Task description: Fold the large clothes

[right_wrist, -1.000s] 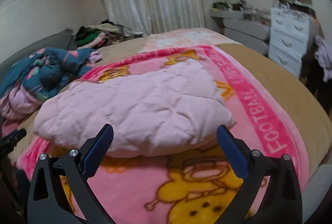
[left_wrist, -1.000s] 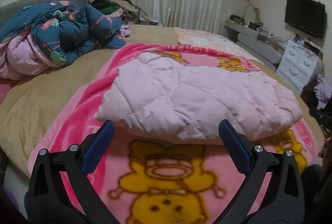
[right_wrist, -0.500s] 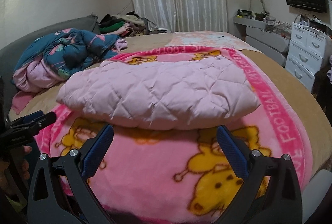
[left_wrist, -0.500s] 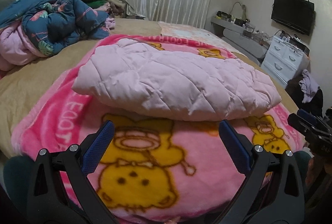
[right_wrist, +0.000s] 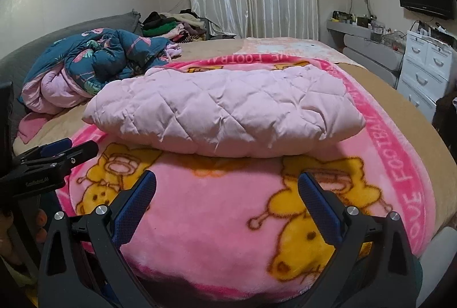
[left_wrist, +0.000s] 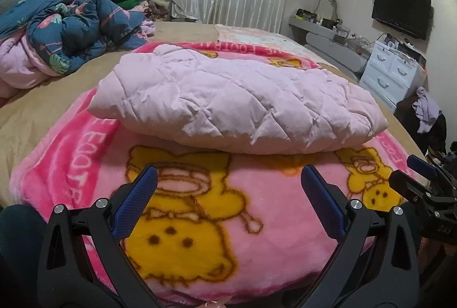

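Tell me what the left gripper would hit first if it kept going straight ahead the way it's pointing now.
Probably the folded pink quilted coat. The left gripper is open over the pink cartoon blanket, aimed at the coat's near edge. If it points slightly downward, it would brush the blanket first; depth is unclear here.

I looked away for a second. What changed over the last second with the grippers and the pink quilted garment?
Both grippers backed away from the folded pink quilted garment toward the bed's near edge: the left gripper and right gripper now hang open over the cartoon blanket, each visible in the other's view. Nothing was gripped or released. The garment stayed folded in place; the blue floral bedding is unmoved.
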Motion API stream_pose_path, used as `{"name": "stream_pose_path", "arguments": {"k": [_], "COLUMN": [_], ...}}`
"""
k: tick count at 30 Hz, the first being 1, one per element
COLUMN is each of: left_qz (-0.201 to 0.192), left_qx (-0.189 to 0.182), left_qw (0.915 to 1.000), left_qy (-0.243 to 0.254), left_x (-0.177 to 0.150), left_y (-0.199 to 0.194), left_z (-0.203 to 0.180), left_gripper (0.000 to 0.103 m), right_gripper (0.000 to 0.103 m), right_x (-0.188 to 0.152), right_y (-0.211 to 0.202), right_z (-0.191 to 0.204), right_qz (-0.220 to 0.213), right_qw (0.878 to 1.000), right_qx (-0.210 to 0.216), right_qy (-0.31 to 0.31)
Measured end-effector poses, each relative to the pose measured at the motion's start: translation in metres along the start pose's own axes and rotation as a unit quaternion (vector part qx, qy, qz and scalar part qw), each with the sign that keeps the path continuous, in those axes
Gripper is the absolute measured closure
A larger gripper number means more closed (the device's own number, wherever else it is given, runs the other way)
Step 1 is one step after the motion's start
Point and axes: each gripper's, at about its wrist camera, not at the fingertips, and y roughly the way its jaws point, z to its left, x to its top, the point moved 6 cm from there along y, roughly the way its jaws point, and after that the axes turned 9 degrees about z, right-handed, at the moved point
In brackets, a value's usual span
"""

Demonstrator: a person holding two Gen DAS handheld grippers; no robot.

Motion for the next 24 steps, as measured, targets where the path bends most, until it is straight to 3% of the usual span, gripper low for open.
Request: {"name": "stream_pose_path", "arguments": {"k": [24], "left_qz": [-0.010], "left_qx": [0.010], "left_qw": [0.9998], "left_qy": [-0.012], "left_x": [0.0037], "left_y": [-0.0072], "left_z": [0.0103], "left_gripper": [0.009], "right_gripper": [0.004], "right_x": [0.0029], "right_y": [-0.0043], "right_z": [0.0043], "right_qz": [-0.012], "right_qw": [1.000], "right_qx": [-0.001], "right_qy": [-0.007]}}
